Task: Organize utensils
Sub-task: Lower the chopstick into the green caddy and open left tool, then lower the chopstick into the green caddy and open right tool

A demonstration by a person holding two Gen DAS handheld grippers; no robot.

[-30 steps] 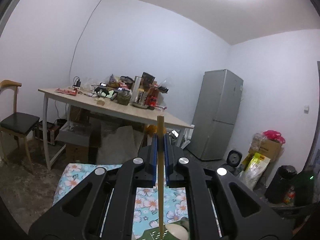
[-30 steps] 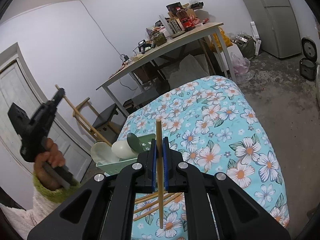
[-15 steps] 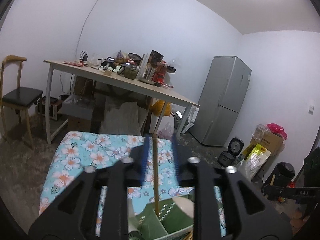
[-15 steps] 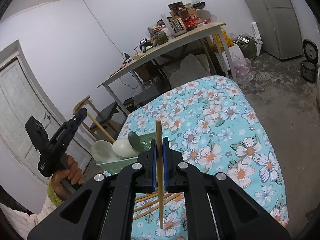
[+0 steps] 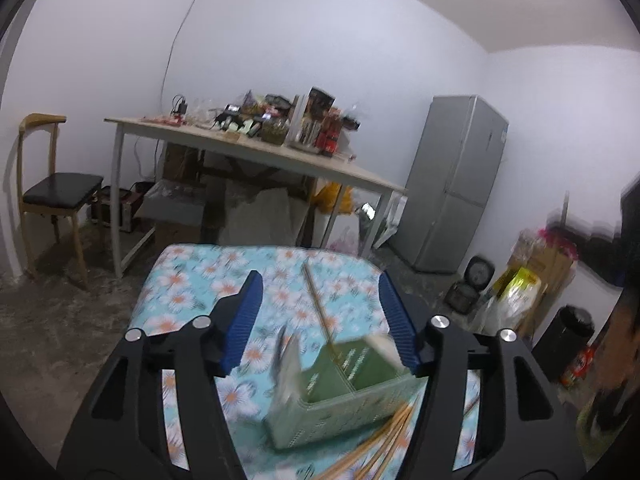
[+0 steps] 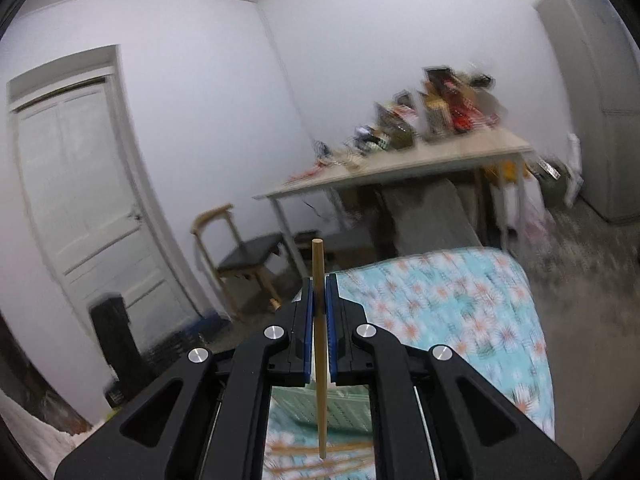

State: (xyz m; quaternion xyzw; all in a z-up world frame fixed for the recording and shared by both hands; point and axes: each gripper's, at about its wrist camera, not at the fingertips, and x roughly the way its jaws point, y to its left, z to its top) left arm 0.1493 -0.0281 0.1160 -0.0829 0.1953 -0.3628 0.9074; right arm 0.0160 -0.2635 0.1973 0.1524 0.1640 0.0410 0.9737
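Here, floral cloth (image 5: 192,280) before cluttered rm table (image 5: 280,160).

Turquoise cloth (image 5: 192,280) with white-and-orange flowers all over. Pale green perforated basket (image 5: 340,404) at 6 o'clock, tan wooden chopsticks (image 5: 384,440) beside it. Grippers are black with blue pads (image 5: 244,316). Grey fridge (image 5: 452,188) at 3 o'clock, white walls.

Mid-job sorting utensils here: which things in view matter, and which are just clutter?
In play:
green utensil basket
chopstick standing in it
loose chopsticks beside it
chopstick in the right claw
left claw, opening, gripping nothing

Ignore:
cluttered desk
chair
fridge
door
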